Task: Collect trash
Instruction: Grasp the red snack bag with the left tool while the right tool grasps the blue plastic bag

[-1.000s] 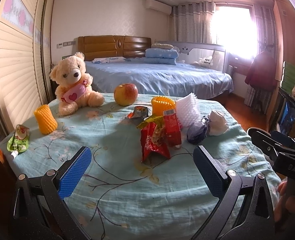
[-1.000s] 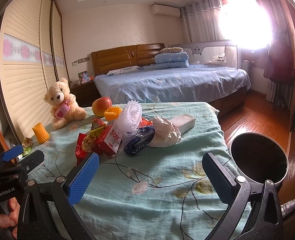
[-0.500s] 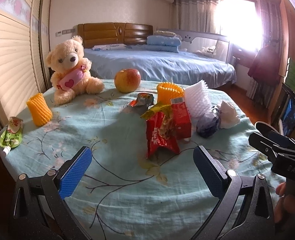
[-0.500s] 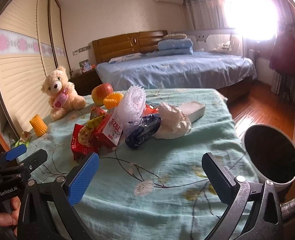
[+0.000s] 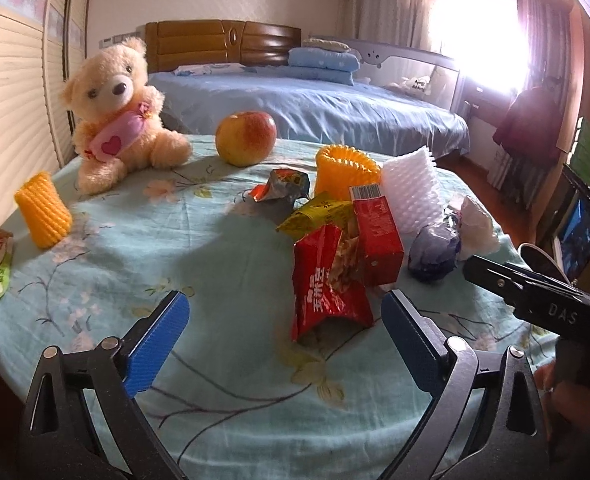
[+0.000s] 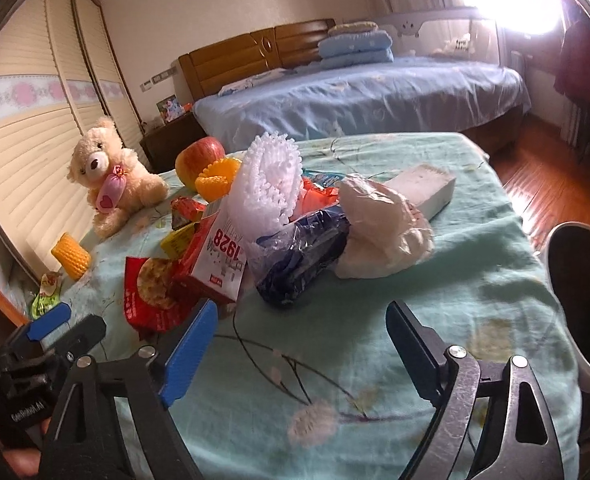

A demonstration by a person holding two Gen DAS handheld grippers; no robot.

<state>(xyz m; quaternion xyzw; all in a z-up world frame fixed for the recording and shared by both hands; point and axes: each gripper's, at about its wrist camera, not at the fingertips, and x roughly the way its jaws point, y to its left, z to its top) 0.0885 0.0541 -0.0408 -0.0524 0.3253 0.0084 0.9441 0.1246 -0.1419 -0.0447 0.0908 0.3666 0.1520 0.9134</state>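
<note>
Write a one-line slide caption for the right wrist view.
Open right gripper nears a trash pile on a floral tablecloth, bin at right, teddy and apple behind.

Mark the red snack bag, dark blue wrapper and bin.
Red crinkled foil snack bag (image 5: 327, 292), left wrist view, printed front.
Dark blue plastic wrapper (image 6: 303, 260), right wrist view, middle.
Round dark-lined bin (image 6: 551, 240), right wrist view, rim.

Left hand-held gripper (image 5: 283, 316) spread wide, empty; right hand-held gripper (image 6: 301, 330) likewise, side by side.

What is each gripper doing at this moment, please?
Left gripper: open, holding nothing, facing the red snack bag.
Right gripper: open, holding nothing, above the tablecloth.
</note>
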